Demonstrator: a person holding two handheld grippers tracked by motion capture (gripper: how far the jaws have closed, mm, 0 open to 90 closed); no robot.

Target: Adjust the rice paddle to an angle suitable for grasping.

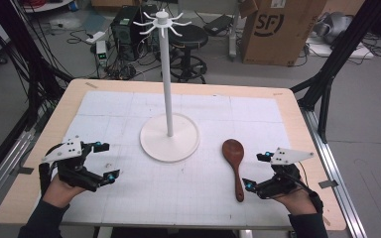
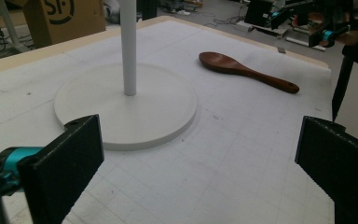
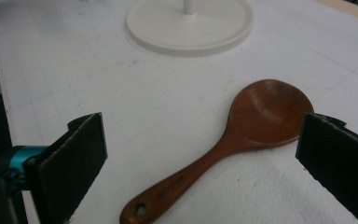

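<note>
Your right gripper (image 1: 259, 171) sits low at the near right of the table, jaws spread wide and holding nothing, and just to its left lies the dark brown wooden spoon (image 1: 235, 166). In the right gripper view that spoon (image 3: 228, 144) lies flat between the two black jaws, bowl towards the far side, handle end with its small hole nearest you. Your left gripper (image 1: 107, 160) rests at the near left, also spread and empty, well apart from the spoon.

Judging by the layout, the step in hand is to pick up the spoon, probably to hang it on the tall white utensil stand with a round base and hooked top (image 1: 169, 89). Lower the right gripper so the jaws straddle the handle, not the bowl (the handle is narrow and gives the flat pads a firmer bite). Grip partway up the handle, leaving the hole free for a hook. Square the jaws across the handle before closing, since the spoon lies at a slight angle to them.

You have open white gridded mat (image 1: 129, 193) all around the spoon, with the stand's base just beyond the bowl. Mind the near edge of the wooden table (image 1: 25, 188) close behind both hands, and lift well clear of the pole
</note>
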